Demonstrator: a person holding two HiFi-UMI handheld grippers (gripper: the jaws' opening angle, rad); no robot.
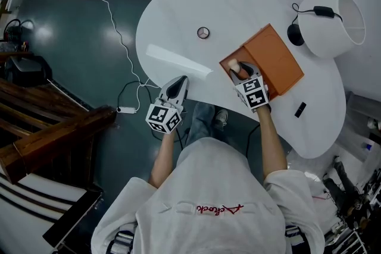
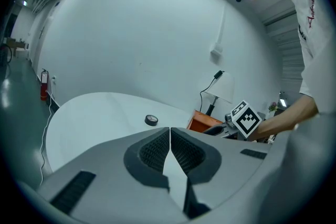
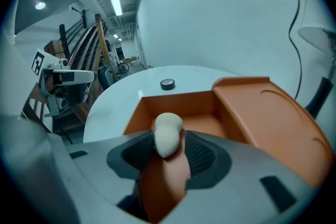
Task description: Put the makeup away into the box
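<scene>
Right claw (image 1: 241, 71): jaws stand apart over the open orange box (image 3: 178, 104). 1 beige makeup sponge (image 3: 168, 134) sits between them, leaning on 1 pad, with a sliver of orange showing on its other side; no firm grip seen. The box lies by the near edge of the table (image 1: 178, 15), its lid (image 1: 280, 59) laid open beside it. Left claw (image 2: 170, 139): jaws fully together, empty, at the near edge. 1 round black compact (image 1: 203, 33) rests mid-table, well apart from the box.
</scene>
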